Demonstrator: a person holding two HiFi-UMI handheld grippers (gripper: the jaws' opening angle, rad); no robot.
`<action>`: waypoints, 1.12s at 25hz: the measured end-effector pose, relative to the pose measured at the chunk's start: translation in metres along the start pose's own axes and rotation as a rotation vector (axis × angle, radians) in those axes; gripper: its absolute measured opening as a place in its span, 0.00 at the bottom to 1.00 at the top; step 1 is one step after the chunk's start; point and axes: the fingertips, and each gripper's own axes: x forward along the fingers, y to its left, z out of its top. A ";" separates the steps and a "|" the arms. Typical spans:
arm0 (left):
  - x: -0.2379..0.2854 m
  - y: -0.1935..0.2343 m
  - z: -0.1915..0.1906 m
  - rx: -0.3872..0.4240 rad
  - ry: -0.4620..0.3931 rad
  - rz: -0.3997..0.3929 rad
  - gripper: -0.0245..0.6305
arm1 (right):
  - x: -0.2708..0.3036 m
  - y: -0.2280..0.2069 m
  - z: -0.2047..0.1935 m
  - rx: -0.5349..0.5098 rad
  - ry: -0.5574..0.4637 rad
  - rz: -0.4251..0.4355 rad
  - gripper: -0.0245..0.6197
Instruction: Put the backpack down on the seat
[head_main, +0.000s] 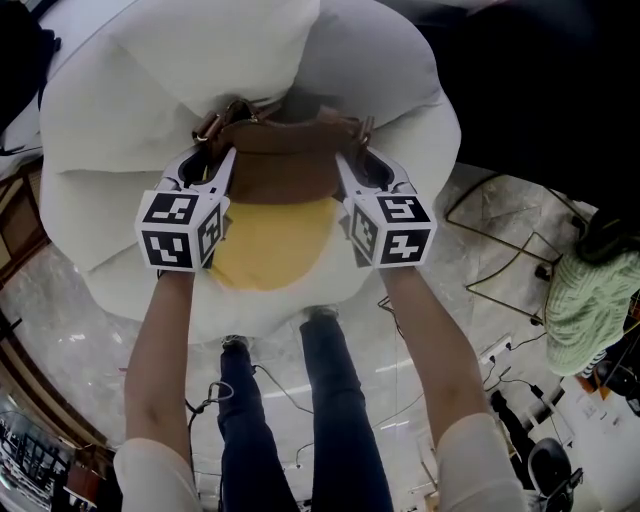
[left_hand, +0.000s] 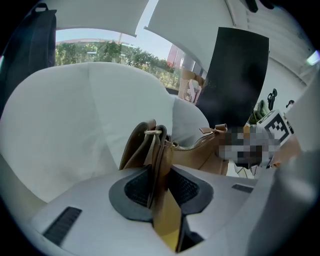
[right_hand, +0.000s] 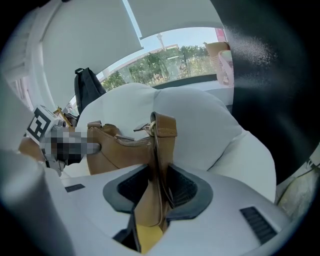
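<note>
White seat below—tan backpack spans left-right, opening seemingly up; left claw and right claw each pinch one end.

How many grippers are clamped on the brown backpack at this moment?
2. The left gripper pinches a strap at the left end of the backpack. The right gripper pinches a strap at its right end. Both are over the white seat.
</note>
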 end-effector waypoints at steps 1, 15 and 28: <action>0.002 0.001 0.000 -0.005 0.002 0.000 0.18 | 0.002 -0.001 0.000 0.002 0.001 0.001 0.25; 0.018 0.021 0.006 -0.095 -0.016 0.025 0.22 | 0.018 -0.014 0.007 0.058 -0.001 -0.052 0.33; 0.007 0.028 -0.007 -0.116 -0.020 0.030 0.32 | 0.011 -0.016 0.004 0.098 -0.005 -0.073 0.36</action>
